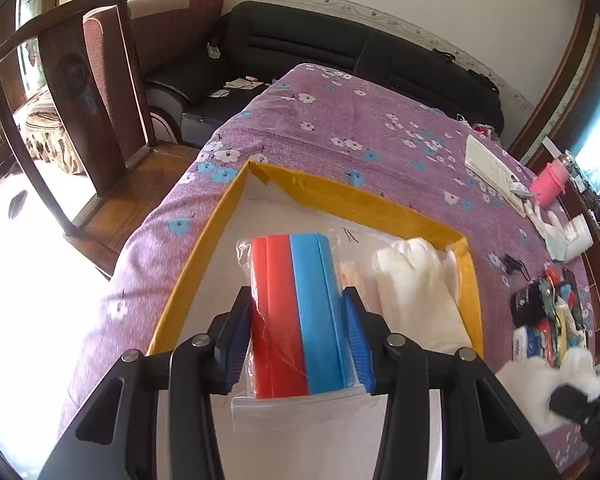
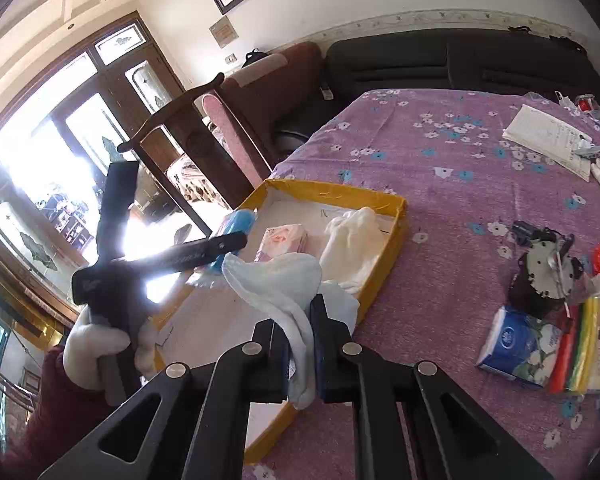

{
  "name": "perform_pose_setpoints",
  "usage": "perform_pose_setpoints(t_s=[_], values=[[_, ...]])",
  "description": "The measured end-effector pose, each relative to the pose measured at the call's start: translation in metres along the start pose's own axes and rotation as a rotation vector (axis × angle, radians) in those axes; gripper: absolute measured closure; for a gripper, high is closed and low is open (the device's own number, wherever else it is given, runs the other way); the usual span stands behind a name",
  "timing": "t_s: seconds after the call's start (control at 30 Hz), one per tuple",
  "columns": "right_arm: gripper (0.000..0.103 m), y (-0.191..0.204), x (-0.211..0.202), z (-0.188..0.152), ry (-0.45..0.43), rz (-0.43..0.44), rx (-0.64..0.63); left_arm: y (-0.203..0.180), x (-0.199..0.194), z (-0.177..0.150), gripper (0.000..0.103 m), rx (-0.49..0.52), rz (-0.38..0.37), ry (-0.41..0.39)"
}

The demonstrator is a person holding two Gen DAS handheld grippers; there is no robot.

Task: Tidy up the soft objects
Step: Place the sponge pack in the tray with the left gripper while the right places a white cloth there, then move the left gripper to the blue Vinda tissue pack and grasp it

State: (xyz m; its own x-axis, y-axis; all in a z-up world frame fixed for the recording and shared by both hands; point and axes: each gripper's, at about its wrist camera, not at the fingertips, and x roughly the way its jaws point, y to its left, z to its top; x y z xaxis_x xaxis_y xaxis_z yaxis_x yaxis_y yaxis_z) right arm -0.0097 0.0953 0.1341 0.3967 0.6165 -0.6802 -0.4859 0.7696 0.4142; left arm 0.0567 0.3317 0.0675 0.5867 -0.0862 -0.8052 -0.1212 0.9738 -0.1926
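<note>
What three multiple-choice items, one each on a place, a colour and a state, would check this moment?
1. Where does the white cloth already put away lie?
A. in the yellow box
B. on the sofa
C. on the chair

2. Which colours has the packet in the left claw?
A. green and yellow
B. red and blue
C. black and white

3. How is the right claw?
A. wide open, empty
B. shut on a pale blue cloth
C. shut on a tissue pack

Answers: 1 A, the cloth rests against the box's far wall. 2 B, one half red, the other blue. 3 B, the cloth hangs pinched between its fingers.
</note>
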Motion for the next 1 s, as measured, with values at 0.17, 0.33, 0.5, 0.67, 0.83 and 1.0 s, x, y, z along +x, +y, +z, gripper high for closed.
perform_pose_setpoints(t_s=[0.17,0.33,0.5,0.67,0.83,1.0], values=[[0.092,0.003,0.046,0.012,0.077,0.023,0.041,0.017,0.029,0.022,0.057,-0.069,0.001,0.004],[0.092,0.005,0.083,0.009,0.151,0.021,0.049,0.029,0.024,0.018,0.038,-0.115,-0.050,-0.003],[0.091,0.022,0.117,0.004,0.228,-0.012,-0.029,0.023,-0.018,0.001,0.036,-0.070,-0.074,-0.071],[0.071,0.029,0.112,-0.001,0.242,0.012,-0.074,0.018,-0.070,-0.024,0.034,-0.047,-0.119,-0.149],[0.030,0.022,0.046,-0.006,0.094,-0.009,-0.112,-0.006,-0.110,-0.051,0.026,-0.024,-0.175,-0.228],[0.025,-0.008,-0.028,-0.022,-0.057,-0.118,-0.108,-0.055,-0.125,-0.077,0.025,0.059,-0.207,-0.248]])
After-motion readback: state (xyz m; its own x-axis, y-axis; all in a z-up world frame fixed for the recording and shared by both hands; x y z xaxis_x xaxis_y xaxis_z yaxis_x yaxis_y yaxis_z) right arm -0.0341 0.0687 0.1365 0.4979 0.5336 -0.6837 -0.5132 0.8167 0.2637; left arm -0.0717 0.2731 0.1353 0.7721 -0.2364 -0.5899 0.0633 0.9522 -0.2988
